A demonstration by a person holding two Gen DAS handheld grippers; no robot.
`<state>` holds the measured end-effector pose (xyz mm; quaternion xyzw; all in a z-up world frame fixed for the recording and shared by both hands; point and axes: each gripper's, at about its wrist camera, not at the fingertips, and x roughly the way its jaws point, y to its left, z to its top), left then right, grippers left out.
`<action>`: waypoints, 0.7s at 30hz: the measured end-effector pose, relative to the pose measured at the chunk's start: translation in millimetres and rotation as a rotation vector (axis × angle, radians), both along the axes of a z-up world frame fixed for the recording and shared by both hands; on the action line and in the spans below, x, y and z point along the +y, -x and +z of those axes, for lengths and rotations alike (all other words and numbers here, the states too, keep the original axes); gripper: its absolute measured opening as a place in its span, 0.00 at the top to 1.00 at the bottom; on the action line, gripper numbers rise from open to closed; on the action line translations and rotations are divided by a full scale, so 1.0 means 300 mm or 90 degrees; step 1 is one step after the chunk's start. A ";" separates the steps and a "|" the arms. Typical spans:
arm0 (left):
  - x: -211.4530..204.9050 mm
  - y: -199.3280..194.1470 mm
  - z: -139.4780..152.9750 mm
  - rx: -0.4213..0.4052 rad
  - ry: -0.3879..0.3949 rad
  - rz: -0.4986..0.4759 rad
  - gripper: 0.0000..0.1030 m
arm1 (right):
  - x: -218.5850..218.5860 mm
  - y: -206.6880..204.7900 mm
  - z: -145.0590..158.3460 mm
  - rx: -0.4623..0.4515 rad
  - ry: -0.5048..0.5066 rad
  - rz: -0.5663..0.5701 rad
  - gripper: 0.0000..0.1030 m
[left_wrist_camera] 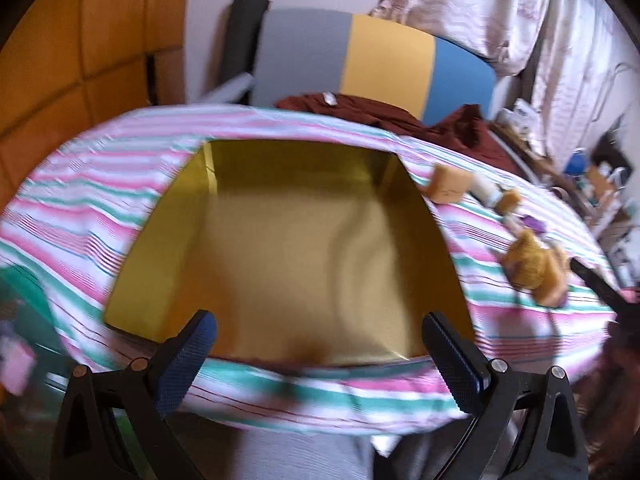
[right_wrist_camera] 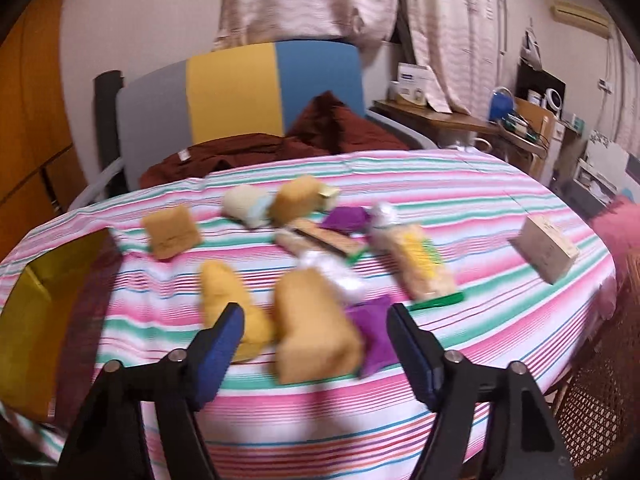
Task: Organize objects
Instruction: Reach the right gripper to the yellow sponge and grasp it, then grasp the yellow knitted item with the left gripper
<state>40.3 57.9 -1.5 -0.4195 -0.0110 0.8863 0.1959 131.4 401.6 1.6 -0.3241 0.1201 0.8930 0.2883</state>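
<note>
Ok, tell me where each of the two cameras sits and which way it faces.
Left wrist: on the left gripper, angled down into the empty gold box; its two open fingers show.
Right wrist: on the right gripper, facing the scattered packets, nearest a tan packet; its open fingers show, nothing between them.
Shared: the striped tablecloth, the gold box, the packets, the dark red cloth.

Pale curtains [right_wrist_camera: 304, 0] — tricolour chair [right_wrist_camera: 240, 92] beneath

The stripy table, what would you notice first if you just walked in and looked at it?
Probably the big gold box, open and empty, on the pink and green striped cloth. Next, the jumble of tan sponge-like blocks, purple bits and packets spread over the cloth, right in front of the open right gripper.
</note>
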 end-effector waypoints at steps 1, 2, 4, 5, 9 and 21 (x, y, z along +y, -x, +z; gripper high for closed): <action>0.007 -0.002 -0.008 -0.016 -0.014 -0.007 0.00 | 0.026 0.000 -0.013 -0.006 0.006 0.000 0.37; 0.013 0.001 -0.019 -0.035 -0.026 -0.015 0.00 | 0.050 0.003 -0.028 -0.010 0.013 0.004 0.38; 0.038 -0.003 -0.021 -0.038 -0.025 -0.022 0.00 | 0.073 0.013 -0.048 -0.016 0.023 0.012 0.39; 0.051 -0.008 -0.017 -0.034 -0.018 -0.028 0.00 | 0.078 0.019 -0.056 -0.015 0.027 0.022 0.39; 0.093 -0.034 0.009 -0.006 0.010 -0.023 0.00 | 0.049 0.073 -0.095 -0.041 0.023 0.070 0.46; 0.323 -0.043 0.114 0.018 -0.021 -0.168 0.00 | 0.076 0.024 -0.134 -0.026 0.072 0.062 0.57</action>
